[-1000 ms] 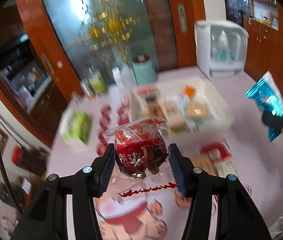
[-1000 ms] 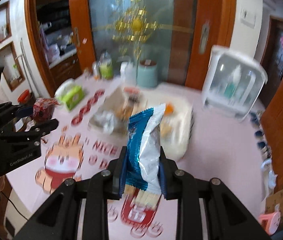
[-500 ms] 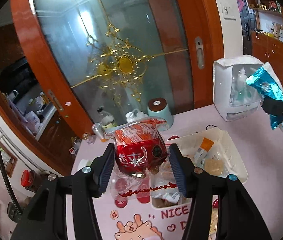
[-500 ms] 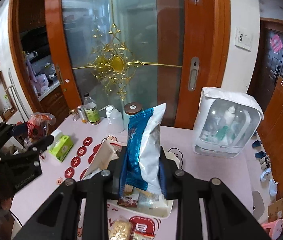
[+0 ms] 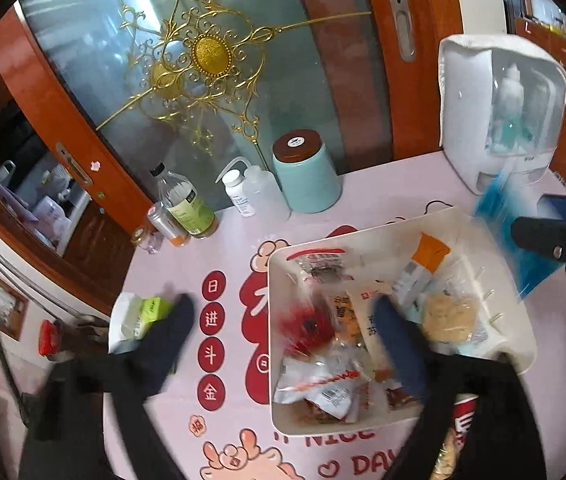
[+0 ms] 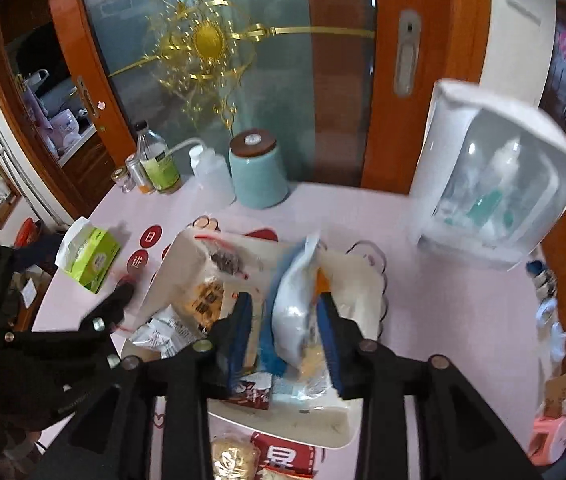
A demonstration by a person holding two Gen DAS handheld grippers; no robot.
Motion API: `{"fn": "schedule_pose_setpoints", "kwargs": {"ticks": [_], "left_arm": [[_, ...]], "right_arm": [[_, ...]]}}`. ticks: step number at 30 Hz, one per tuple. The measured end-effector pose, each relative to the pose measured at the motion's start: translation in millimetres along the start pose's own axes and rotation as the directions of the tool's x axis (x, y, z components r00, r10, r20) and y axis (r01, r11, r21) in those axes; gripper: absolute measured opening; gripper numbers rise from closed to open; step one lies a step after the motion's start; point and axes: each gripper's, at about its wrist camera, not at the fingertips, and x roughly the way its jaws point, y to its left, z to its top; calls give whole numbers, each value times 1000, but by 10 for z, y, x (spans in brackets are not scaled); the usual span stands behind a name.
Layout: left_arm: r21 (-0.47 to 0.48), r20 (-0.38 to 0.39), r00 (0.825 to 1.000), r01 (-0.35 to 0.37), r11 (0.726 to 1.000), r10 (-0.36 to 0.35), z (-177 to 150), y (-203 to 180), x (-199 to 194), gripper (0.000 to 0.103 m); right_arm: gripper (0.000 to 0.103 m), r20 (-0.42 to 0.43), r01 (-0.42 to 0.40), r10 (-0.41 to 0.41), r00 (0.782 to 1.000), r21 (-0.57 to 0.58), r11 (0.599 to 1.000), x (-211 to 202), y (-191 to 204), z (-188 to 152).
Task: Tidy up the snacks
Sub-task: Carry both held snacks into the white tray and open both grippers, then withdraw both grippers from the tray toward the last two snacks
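A white tray [image 5: 521,344] on the pink table mat holds several snack packets. My left gripper [image 5: 281,304] hangs over the tray's left side, its jaws opening wide. A red snack packet [image 5: 305,326], blurred, is loose below them among the packets in the tray. My right gripper [image 6: 285,306] is over the same tray [image 6: 339,428], its jaws opening. A blue and white snack bag [image 6: 295,292] stands between its fingers, with a gap at the left pad. In the left wrist view that bag [image 5: 499,216] shows at the tray's right rim.
A teal jar [image 5: 307,176], bottles [image 5: 183,204] and a white countertop cabinet [image 5: 499,112] stand along the table's far edge by a glass door. A green tissue pack [image 6: 91,252] lies left of the tray. More packets [image 6: 235,456] lie on the mat in front of it.
Both grippers moved forward and down over the tray. The left jaws opened wide and let go of the red packet. The right jaws widened off the blue bag.
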Motion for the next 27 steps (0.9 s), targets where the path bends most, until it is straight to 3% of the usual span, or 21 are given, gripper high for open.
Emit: {"fn": "schedule_pose_setpoints", "kwargs": {"ticks": [4, 16, 27], "left_arm": [[-7, -19, 1000, 14, 1000, -14, -20, 19, 50, 95], [-37, -35, 999, 16, 999, -18, -137, 190, -44, 95], [-27, -23, 1000, 18, 999, -18, -387, 251, -376, 95]], "right_arm": [[43, -4, -26, 26, 1000, 24, 999, 56, -44, -54], [43, -7, -49, 49, 999, 83, 995, 23, -157, -130], [43, 11, -57, 57, 998, 61, 997, -300, -10, -349]]}}
